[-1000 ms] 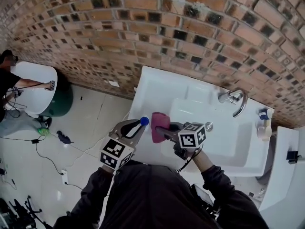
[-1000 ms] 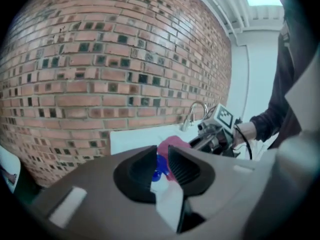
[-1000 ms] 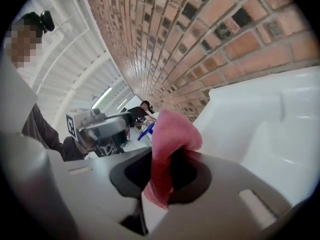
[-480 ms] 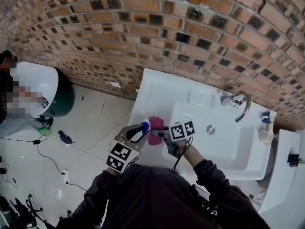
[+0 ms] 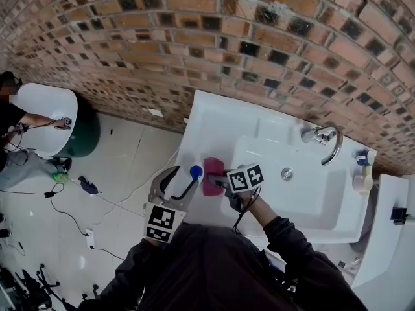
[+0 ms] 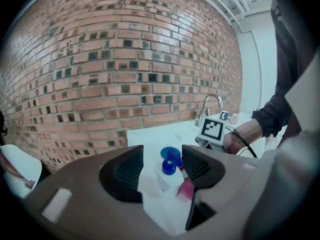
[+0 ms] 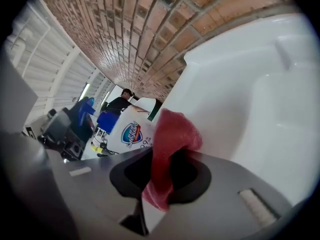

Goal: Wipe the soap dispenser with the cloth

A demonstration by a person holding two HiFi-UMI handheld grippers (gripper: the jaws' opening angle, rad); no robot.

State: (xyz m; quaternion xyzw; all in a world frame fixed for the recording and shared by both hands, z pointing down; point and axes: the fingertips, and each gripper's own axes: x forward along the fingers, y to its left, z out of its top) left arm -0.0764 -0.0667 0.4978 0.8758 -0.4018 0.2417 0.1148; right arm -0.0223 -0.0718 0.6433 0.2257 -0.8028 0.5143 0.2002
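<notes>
The person is standing at a white sink (image 5: 214, 118) set against a brick wall (image 5: 194, 44), holding a gripper in each hand over the sink's left rim. The soap dispenser (image 6: 167, 176) – a white bottle with a blue pump – is standing upright on that flat rim, near the front corner. The left gripper (image 5: 179, 177) is reaching around it: its jaws have just been opening and are now standing wide apart, with the bottle between them and a gap showing on each side, so nothing is being gripped. The right gripper (image 7: 163, 174) is clamping the cloth (image 7: 172, 134), a pink-red fold bunching up out of its closed jaws. The cloth is sitting just beside the dispenser's right side, at the level of the bottle's body – whether it is actually touching cannot be told. The faucet (image 5: 325, 138) is curving over the basin well apart from both grippers, towards the right.
</notes>
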